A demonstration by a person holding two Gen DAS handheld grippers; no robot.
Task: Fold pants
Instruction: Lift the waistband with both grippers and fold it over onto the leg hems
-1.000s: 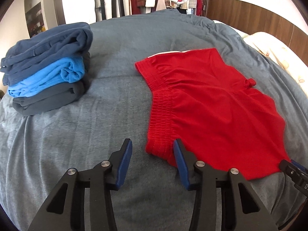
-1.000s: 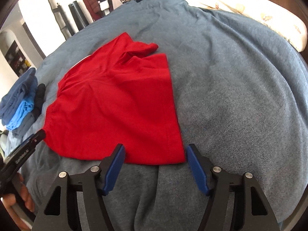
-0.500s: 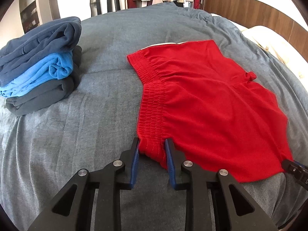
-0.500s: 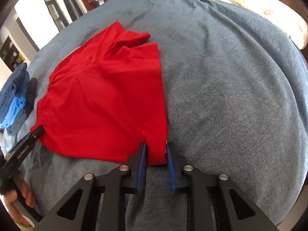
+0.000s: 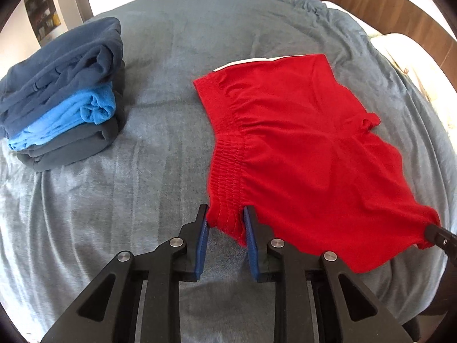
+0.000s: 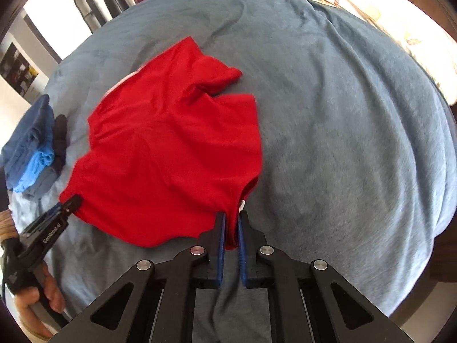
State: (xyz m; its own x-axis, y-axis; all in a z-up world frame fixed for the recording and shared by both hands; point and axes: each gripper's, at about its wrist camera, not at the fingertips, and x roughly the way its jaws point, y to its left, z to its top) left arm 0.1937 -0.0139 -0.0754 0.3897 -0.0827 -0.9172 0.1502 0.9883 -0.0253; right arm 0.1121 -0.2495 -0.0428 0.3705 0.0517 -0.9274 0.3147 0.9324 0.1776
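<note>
Underneath everything lies a grey-blue blanket (image 5: pixel 171 57) covering the bed, and on it the red shorts (image 5: pixel 300 154) are spread nearly flat, right of the view's middle in the left wrist camera. Their long axis runs from the ribbed elastic waistband (image 5: pixel 228 165) on the left across to the leg openings on the right, so the waist points toward the stack of folded clothes (image 5: pixel 62 94) (dark navy on top, bright blue in the middle, charcoal beneath), which sits well apart at the far left. A white strip shows along the shorts' far edge. The left gripper (image 5: pixel 225 228) has its blue-padded jaws clamped on the near corner of the waistband, red fabric bunched between them. The right gripper (image 6: pixel 231 228) has its jaws nearly together, pinching the near hem corner of the leg, which is lifted slightly off the blanket. In the right wrist view the left gripper's black body carries small white lettering that seems to read "GenRobot.AI", though it is tiny, and the person's hand (image 6: pixel 34 300) grips it below.
</note>
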